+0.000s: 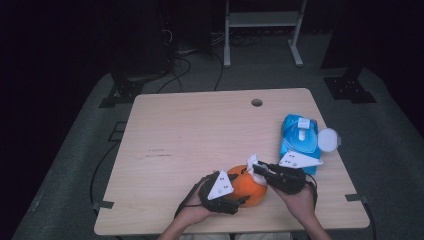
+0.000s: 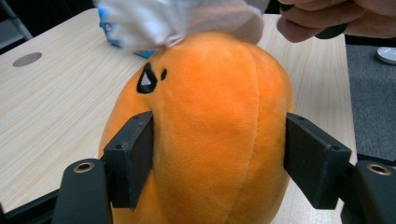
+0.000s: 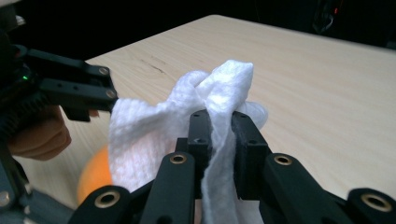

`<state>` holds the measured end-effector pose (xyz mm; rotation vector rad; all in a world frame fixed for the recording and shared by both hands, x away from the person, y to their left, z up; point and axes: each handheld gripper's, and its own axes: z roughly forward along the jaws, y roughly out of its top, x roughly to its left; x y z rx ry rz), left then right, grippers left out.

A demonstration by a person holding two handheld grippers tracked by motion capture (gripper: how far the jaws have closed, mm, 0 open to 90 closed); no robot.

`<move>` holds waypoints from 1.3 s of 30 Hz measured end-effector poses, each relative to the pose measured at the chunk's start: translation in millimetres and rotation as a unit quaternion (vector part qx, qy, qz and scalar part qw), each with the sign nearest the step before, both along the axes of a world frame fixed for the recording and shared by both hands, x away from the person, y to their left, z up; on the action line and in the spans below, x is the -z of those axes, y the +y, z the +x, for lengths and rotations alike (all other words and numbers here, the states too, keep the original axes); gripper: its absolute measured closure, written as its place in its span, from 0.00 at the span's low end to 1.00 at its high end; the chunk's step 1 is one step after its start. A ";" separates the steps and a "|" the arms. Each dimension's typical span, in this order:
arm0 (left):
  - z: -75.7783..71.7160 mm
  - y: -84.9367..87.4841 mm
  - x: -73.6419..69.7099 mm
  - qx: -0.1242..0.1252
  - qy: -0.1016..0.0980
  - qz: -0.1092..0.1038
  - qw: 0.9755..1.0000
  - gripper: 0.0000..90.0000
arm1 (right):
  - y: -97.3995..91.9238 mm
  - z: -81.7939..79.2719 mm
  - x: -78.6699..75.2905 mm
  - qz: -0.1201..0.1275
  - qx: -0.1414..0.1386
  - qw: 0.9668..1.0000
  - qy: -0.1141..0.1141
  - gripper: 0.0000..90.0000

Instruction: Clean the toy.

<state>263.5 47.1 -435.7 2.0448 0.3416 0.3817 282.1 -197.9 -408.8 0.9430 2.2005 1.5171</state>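
Orange plush, a pumpkin-shaped toy (image 2: 205, 130) with a small black eye patch, sits near the front edge of the wooden table (image 1: 190, 130), a little right of centre. The left gripper (image 1: 227, 192) clamps it from both sides; in the left gripper view its black pads press into the fabric on either flank, so the toy is held steady. The right gripper (image 3: 219, 140) has its jaws pinched together on a white wet wipe (image 3: 187, 121), which drapes over the toy's top (the blue wipe pack (image 1: 299, 140) lies just to the right, lid flipped open).

The step in hand looks like wiping the toy. To do it well, I would keep the left grip firm but not crushing, since plush gives and can squirm out. The wipe is bunched, so dragging it in short strokes across the crown should spread more cloth on the surface. Rotating the toy between strokes would likely expose the face side.
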 end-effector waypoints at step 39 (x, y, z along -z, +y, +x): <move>2.6 3.5 4.5 -0.002 0.013 -0.018 1.000 0.31 | 1.5 9.5 5.4 0.007 -0.013 1.000 0.027 0.86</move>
